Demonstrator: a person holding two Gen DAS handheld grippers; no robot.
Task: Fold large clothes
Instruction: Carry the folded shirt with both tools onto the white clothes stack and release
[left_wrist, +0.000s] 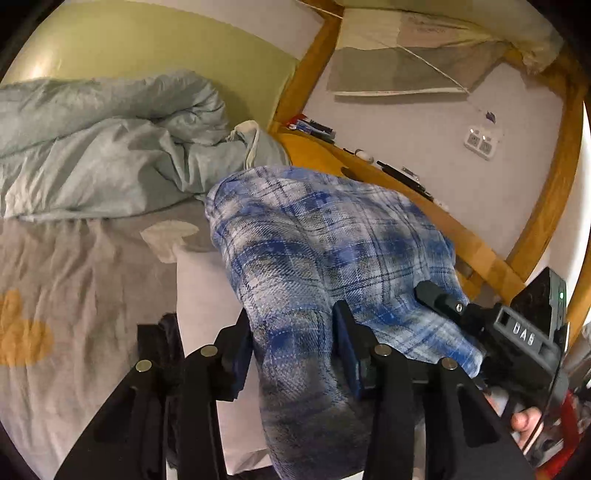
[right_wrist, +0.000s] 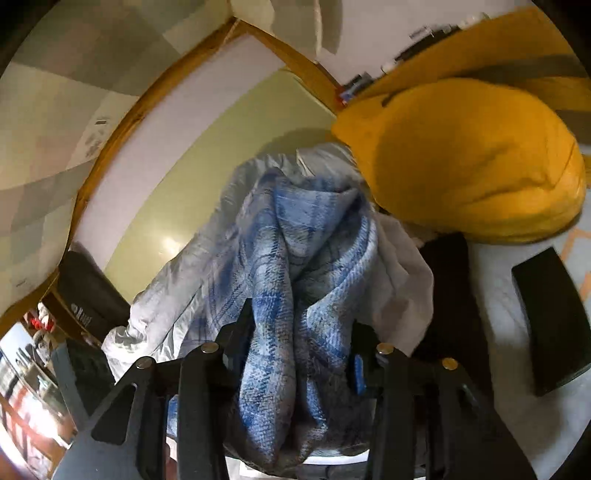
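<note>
Between both grippers' jaws, bunched blue plaid garment (left_wrist: 314, 258).

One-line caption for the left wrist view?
Left gripper clamps blue plaid garment above the bed; right gripper grips alongside.

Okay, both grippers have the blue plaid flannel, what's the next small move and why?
Probably draw the left gripper and right gripper apart, because the blue plaid flannel garment hangs bunched between both grips above the grey bed sheet, so no edge is straight enough to fold.
</note>
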